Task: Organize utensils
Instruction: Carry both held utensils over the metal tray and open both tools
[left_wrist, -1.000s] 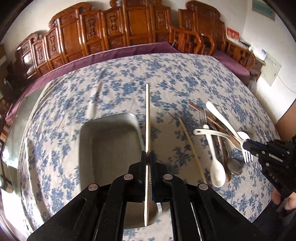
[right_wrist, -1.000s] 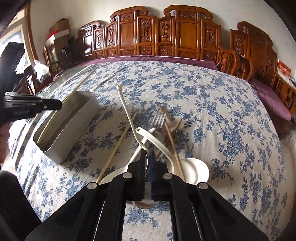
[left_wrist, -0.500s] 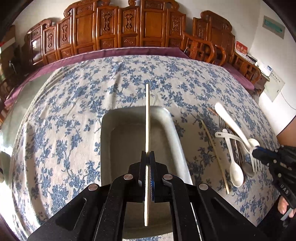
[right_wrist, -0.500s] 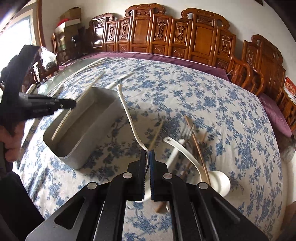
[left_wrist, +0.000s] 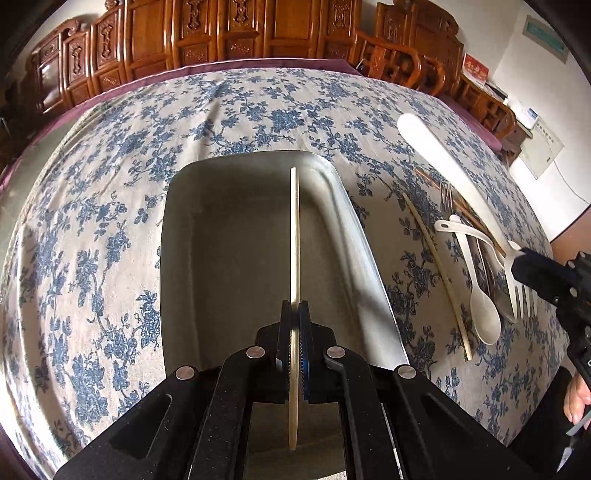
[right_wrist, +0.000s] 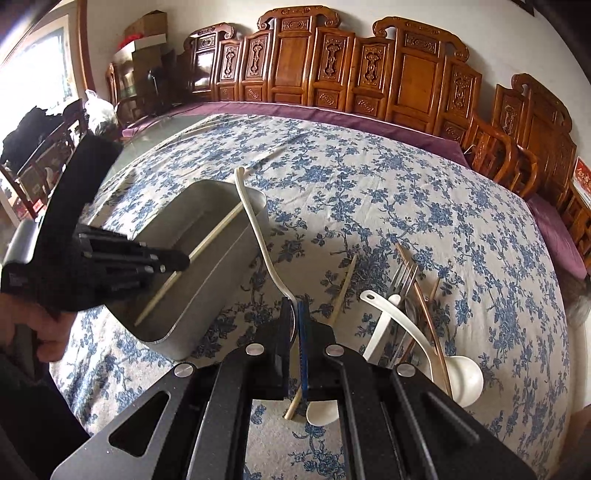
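I see the table (left_wrist: 92, 221) under its floral cloth, with the steel tray (left_wrist: 177, 266) on it. My left gripper (left_wrist: 294, 314) pinches a chopstick (left_wrist: 293, 236) over the tray. My right gripper (right_wrist: 294, 310) clamps a white fork (right_wrist: 258, 229); spare utensils (right_wrist: 410, 317) lie beside it.

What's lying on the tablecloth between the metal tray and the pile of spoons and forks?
One pale bamboo chopstick lies between the metal tray and the utensil pile, clearest in the left wrist view.
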